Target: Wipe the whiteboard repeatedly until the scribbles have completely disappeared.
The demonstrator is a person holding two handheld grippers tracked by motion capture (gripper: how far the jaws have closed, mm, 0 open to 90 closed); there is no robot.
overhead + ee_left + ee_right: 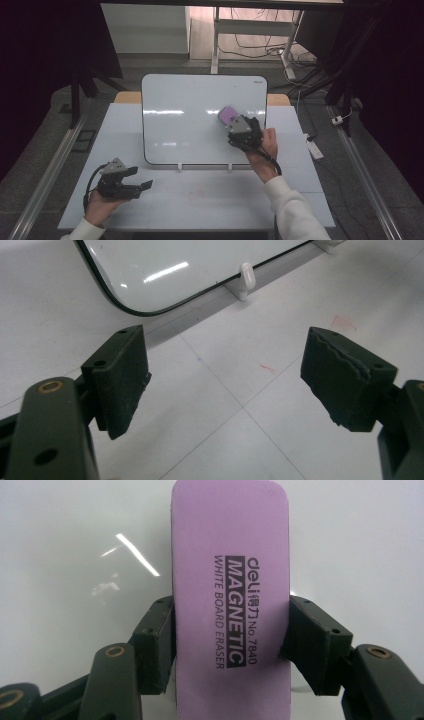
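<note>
Gripping a purple eraser (pixel 231 600) by its long sides, our right tool (pixel 233 121) pressed it flat against the whiteboard (pixel 190 115) that stood propped on the white counter (pixel 210 195). From the right gripper view, we could read the label on the eraser's back: "deli", "MAGNETIC", "WHITE BOARD ERASER", "No. 7840". Both black jaws touched its edges, and its lower end ran off the bottom of that picture. From the high view, the eraser sat on the right half of the board, near mid-height; our right hand (pixel 262 147) and the tool's body covered its near end, leaving just the far part peeking out.

Our left tool (pixel 137 180) hovered low at the near left of the counter, well apart from the board, its jaws spread wide with nothing between them. In the left gripper view, its ridged pads (pixel 345 375) framed bare counter marked by thin seams and a few faint reddish smudges (pixel 344 323); what made them we couldn't tell. The board's rounded lower corner (pixel 125 307) and one white clip foot (pixel 245 277) showed beyond them. Whether anything was written on the board was hard to judge through the glare streaks (pixel 165 111). Dark surroundings swallowed both sides of the room; cables (pixel 260 47) trailed over the floor behind.
</note>
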